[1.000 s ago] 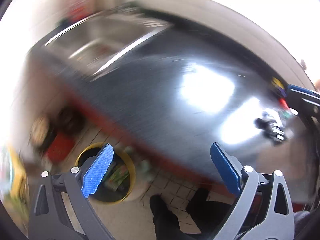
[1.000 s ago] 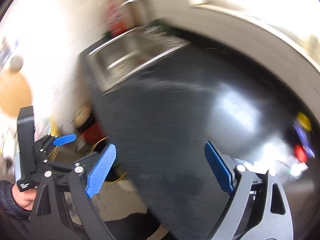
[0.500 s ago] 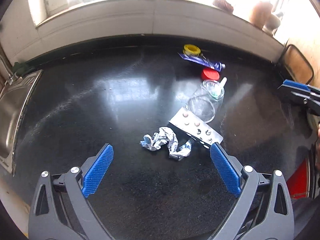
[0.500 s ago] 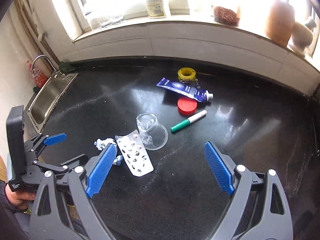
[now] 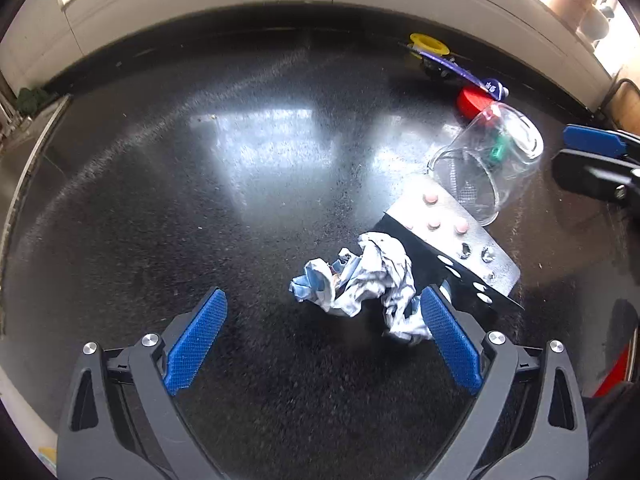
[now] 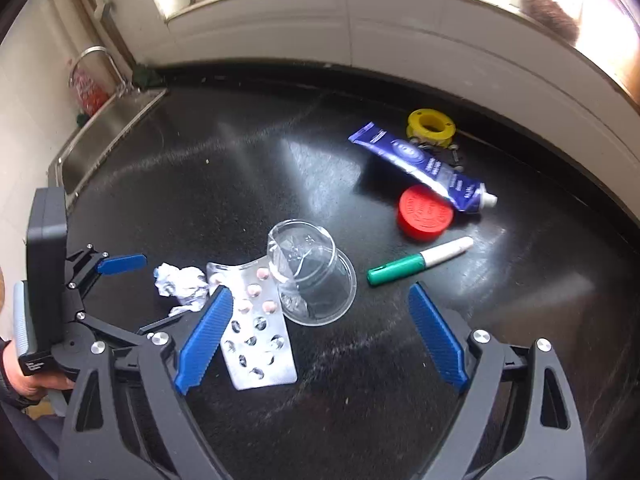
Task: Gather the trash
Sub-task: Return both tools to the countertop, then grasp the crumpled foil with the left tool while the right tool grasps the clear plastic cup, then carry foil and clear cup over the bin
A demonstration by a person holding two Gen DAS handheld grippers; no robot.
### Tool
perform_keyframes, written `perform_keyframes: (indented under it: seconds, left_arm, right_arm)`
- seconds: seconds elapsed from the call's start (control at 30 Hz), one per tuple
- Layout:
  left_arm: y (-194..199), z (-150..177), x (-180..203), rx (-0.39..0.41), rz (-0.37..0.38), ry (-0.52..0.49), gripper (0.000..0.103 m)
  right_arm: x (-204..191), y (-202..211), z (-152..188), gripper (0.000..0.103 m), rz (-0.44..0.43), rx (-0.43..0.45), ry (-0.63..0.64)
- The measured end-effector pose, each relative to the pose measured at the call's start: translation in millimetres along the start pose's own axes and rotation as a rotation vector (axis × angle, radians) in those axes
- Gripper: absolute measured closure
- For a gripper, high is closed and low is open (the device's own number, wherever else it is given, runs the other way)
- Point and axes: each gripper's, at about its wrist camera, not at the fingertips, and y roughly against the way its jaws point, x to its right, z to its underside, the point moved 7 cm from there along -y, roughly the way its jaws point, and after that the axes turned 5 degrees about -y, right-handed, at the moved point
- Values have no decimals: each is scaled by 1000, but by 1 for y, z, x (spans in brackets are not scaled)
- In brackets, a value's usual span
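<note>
A crumpled white-and-blue paper wad [image 5: 360, 280] lies on the black counter [image 5: 200, 220], just ahead of my open left gripper [image 5: 320, 340], near its right finger. A silver pill blister pack [image 5: 460, 248] lies beside the wad, against a tipped clear plastic cup [image 5: 488, 160]. In the right wrist view my open right gripper [image 6: 320, 340] hovers over the blister pack [image 6: 256, 328] and cup [image 6: 312, 280]; the wad [image 6: 180, 284] and the left gripper [image 6: 132, 300] show at left. A green marker [image 6: 416, 262], red lid [image 6: 424, 212], blue tube [image 6: 420, 168] and yellow tape roll [image 6: 430, 126] lie beyond.
A steel sink [image 6: 104, 136] is set into the counter's left end. A white tiled wall [image 6: 360, 28] under a window sill runs along the back. The right gripper shows at the right edge of the left wrist view [image 5: 596, 160].
Both grippers swung from the sink and floor bin side to face the counter's litter, then moved closer and lower. The left gripper now nearly brackets the paper wad. Both stay open.
</note>
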Motion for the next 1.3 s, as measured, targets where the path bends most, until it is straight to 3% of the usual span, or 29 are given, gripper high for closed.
perform_keyframes:
  seconds: [0.07,0.13,0.2,0.23,0.27,0.33,0.37,0.4,0.67,0.97,1.2,1.3]
  left_arm:
    - [-6,-2,0,12,-6,-4,8]
    - [-10,-7,6,27,-41,-69,8]
    - [-13,-11,14,37,-48,-133,8]
    - [-13,-12,17,43,-42,-148,9]
    - [-13,-13,19,47,-38,-158,14]
    - [-9,-17,24,72,-36,-178,35]
    - [-7,-18,26,75,-36,-182,53]
    - [-5,-20,27,70,-41,-182,63]
    - [20,-21,21,82,-28,-125,65]
    - [24,-14,11,85,-29,-73,65]
    - [49,-11,-6,133,-44,-3,65]
    - [73,-5,-22,173,-54,49,65]
  right_arm:
    - [-2,-19,-1,22,-3,-35,17]
    - [-3,-33,0,26,-2,-61,35]
    - [-4,-44,0,35,1,-80,50]
    - [-4,-50,1,45,-3,-93,55]
    - [-4,-53,3,55,-8,-111,59]
    - [-3,-53,3,62,-12,-102,54]
    - [-2,-52,3,63,-11,-100,53]
    - [-1,-49,2,64,-10,-93,51]
    - [7,-7,-9,65,-8,-8,-1]
    - [18,0,8,65,28,-18,-43]
    - [-2,25,3,65,26,33,-13]
    - [-32,34,-9,65,-6,56,33]
